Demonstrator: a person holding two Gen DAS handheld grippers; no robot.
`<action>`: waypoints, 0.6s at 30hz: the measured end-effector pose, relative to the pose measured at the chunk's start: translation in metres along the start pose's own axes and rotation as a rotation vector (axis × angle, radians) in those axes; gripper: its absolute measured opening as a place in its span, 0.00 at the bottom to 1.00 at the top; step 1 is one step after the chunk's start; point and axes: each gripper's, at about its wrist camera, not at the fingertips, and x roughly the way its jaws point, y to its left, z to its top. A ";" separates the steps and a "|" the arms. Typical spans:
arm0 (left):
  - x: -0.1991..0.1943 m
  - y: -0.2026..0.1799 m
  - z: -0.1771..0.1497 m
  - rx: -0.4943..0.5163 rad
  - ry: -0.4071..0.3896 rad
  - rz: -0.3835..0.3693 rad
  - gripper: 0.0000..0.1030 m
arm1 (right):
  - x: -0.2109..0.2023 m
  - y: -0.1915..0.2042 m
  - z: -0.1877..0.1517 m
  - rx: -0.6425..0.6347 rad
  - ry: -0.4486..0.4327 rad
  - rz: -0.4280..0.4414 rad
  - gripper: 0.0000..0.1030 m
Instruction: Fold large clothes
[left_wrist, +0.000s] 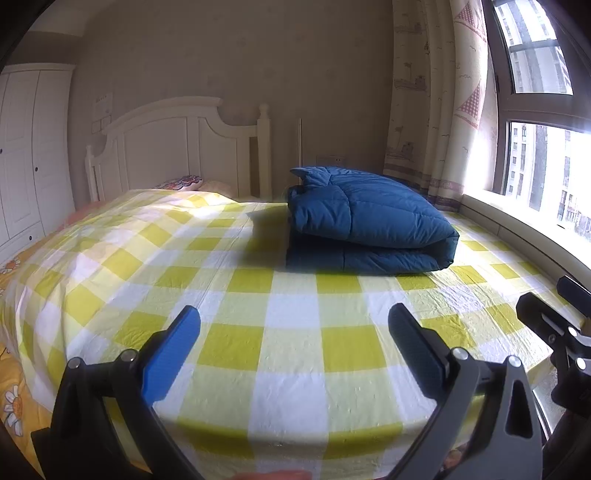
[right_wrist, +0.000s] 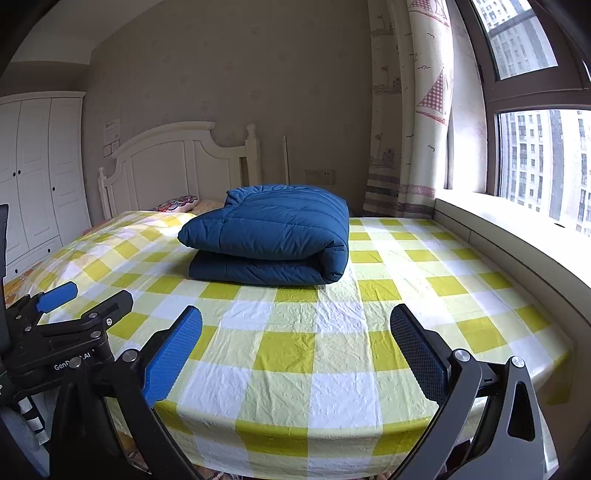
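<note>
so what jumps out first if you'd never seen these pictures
The blue quilted jacket, folded into a thick bundle, sits alone in the middle of the bed on a yellow and white checked sheet. Nearer the camera, the left gripper and right gripper both hang open over the foot of the bed, holding nothing. A bright window with a patterned curtain lines the right side.

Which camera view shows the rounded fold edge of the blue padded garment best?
The right wrist view. There the folded blue garment lies near the middle of the picture, and its rounded fold edge at the right end is evenly lit. The left wrist view also shows the whole garment, but its near side lies in shadow.
</note>
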 end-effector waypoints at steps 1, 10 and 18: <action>0.000 0.000 0.000 0.001 0.001 -0.001 0.98 | 0.000 0.000 0.000 0.003 0.001 0.000 0.95; 0.000 -0.001 -0.003 0.001 0.007 0.001 0.98 | 0.000 -0.002 -0.003 0.017 0.002 -0.002 0.95; 0.000 -0.001 -0.005 0.009 0.000 0.001 0.98 | -0.003 -0.004 -0.004 0.024 -0.007 -0.006 0.95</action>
